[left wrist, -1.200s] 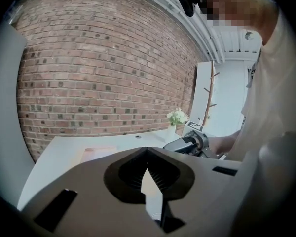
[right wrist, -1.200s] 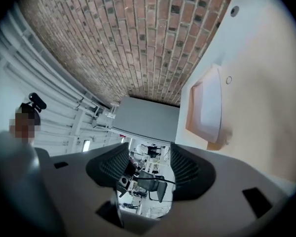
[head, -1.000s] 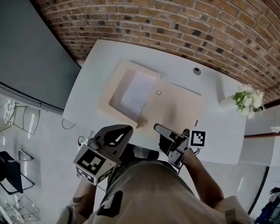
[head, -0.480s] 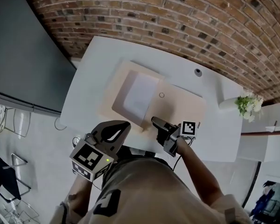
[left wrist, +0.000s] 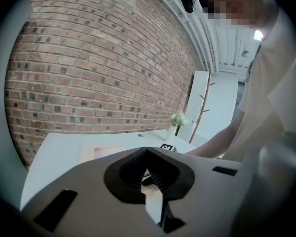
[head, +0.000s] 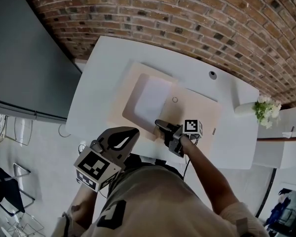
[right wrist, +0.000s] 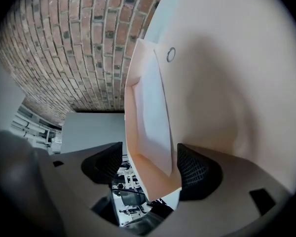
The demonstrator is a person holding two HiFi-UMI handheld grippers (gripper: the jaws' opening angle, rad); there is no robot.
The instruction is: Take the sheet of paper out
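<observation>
Head view has the folder (head: 195, 107) lying open on the white bench (head: 103, 63), with the sheet (head: 152, 100) flat in its left half, not yet lifted. The step in hand looks like the approach for the grasp: the right claw (head: 162, 127) sits at the folder's near edge, pointing at the sheet's near end.

Right gripper view shows this claw (right wrist: 143, 167) spread wide. The near corner of the sheet (right wrist: 153, 112) and the folder (right wrist: 227, 83) lip under it lie in the gap between the jaws. Neither pad seems to press on the paper, so it holds nothing.

The left claw (head: 130, 135) hangs off the bench's near side, well apart from the folder. Left gripper view shows its tips (left wrist: 147, 152) together with nothing between them.

As I judge it, the next move calls for working one jaw under the sheet's corner alone, above the folder lip, then closing and drawing the sheet out. If the claw closes on both layers, the folder would likely come along, and the idle left claw could pin the folder down to prevent that
</observation>
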